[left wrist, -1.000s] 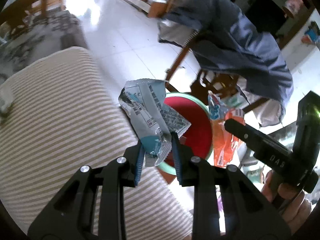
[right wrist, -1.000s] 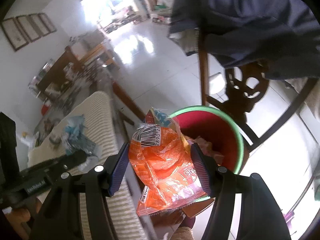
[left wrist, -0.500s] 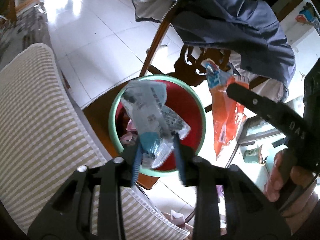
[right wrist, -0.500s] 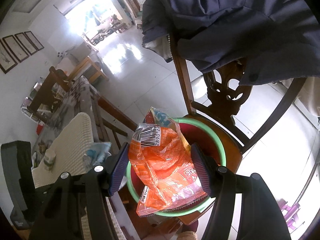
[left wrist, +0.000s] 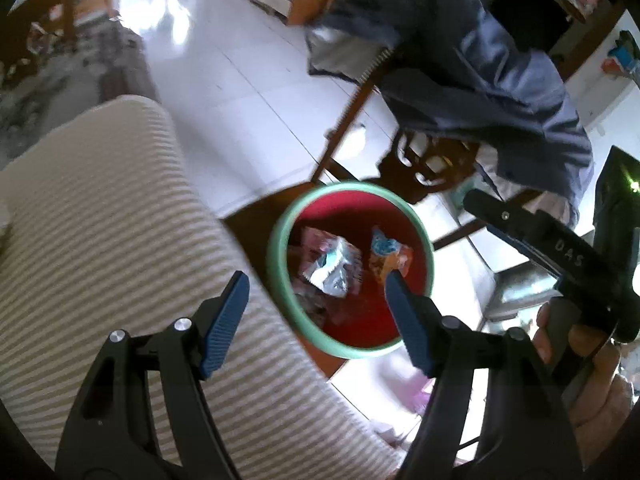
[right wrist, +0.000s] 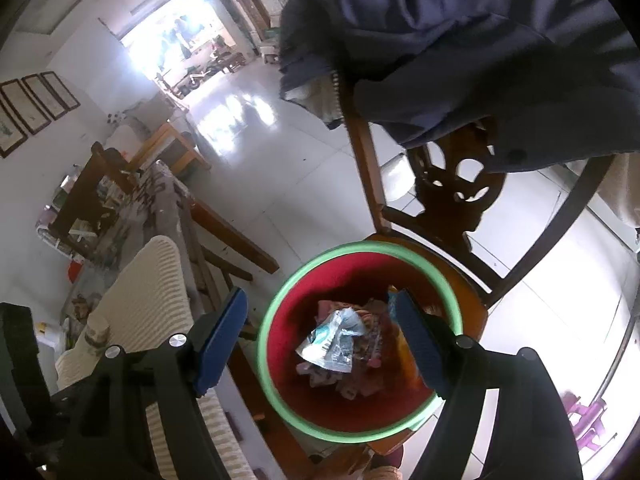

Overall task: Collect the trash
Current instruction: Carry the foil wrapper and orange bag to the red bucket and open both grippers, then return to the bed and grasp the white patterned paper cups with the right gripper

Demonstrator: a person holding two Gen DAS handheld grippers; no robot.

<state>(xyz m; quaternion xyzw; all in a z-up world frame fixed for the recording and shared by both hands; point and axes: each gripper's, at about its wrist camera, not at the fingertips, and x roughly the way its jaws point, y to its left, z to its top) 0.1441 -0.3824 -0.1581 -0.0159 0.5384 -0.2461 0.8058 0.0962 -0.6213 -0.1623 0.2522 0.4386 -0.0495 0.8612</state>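
Observation:
A red bin with a green rim (left wrist: 280, 236) (right wrist: 276, 308) stands on a wooden chair seat. Inside it lie a silver-blue wrapper (left wrist: 332, 270) (right wrist: 332, 340), an orange snack bag (left wrist: 390, 258) (right wrist: 404, 356) and other crumpled trash. My left gripper (left wrist: 316, 290) is open and empty above the bin's near side. My right gripper (right wrist: 320, 312) is open and empty right above the bin; it also shows in the left wrist view (left wrist: 520, 220), at the right of the bin.
A cream striped cushion (left wrist: 100, 220) (right wrist: 152, 300) lies left of the bin. The carved wooden chair back (right wrist: 448, 176) with a dark blue jacket (left wrist: 480, 64) (right wrist: 460, 40) draped on it rises behind the bin. White tiled floor (left wrist: 240, 92) lies beyond.
Both grippers have opened. The silver-blue wrapper has dropped from the left and the orange bag from the right into the bin.

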